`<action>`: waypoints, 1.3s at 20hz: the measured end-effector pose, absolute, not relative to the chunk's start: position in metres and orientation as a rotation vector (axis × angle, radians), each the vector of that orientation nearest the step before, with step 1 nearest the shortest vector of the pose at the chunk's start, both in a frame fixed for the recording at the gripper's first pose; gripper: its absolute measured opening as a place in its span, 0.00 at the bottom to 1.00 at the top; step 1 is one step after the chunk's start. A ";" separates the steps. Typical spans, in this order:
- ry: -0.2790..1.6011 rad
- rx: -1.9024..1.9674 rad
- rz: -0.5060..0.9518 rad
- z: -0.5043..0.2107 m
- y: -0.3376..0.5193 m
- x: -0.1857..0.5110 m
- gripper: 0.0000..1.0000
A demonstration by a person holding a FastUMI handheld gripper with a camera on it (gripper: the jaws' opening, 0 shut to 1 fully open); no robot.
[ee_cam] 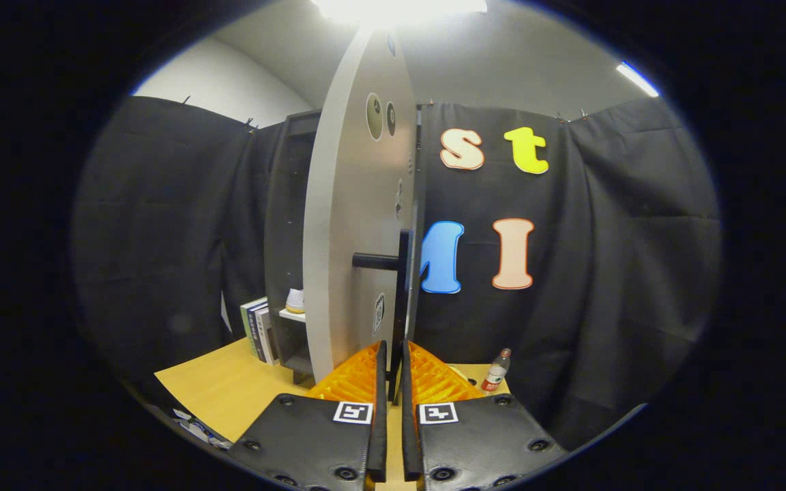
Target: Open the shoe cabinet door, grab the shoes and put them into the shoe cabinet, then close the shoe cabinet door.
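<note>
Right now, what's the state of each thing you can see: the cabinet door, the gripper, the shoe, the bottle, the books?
Cabinet door: swung open, its edge toward the camera.
Door handle: between the fingers.
Gripper: fingers nearly together, narrow gap, around the handle; firm press unclear.
Shoe: on a shelf inside the cabinet.
Bottle: upright, capped, on the table.
Books: standing upright beside the cabinet.

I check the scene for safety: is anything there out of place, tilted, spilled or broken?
Nothing stands out. The cabinet door stands open, the gripper closed around its handle. The bottle stands upright on the table; nothing spilled.
</note>
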State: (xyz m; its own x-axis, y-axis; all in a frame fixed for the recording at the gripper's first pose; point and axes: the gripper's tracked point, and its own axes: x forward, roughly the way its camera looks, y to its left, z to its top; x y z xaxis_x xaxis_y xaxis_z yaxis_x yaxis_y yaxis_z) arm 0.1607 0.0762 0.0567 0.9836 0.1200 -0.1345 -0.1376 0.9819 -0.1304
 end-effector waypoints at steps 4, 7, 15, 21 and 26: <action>0.090 -0.041 0.150 0.070 0.065 0.156 0.05; 0.025 -0.048 0.141 0.092 0.070 0.142 0.15; -0.037 -0.038 0.211 0.093 0.123 0.102 0.75; 0.086 -0.047 0.298 0.017 0.187 0.105 0.99; 0.195 -0.049 0.346 -0.053 0.226 0.121 0.99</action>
State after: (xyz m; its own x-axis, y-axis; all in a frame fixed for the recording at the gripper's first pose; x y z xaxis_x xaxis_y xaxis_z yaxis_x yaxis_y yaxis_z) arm 0.1215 0.2258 -0.0534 0.9221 0.3321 -0.1984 -0.3415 0.9398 -0.0143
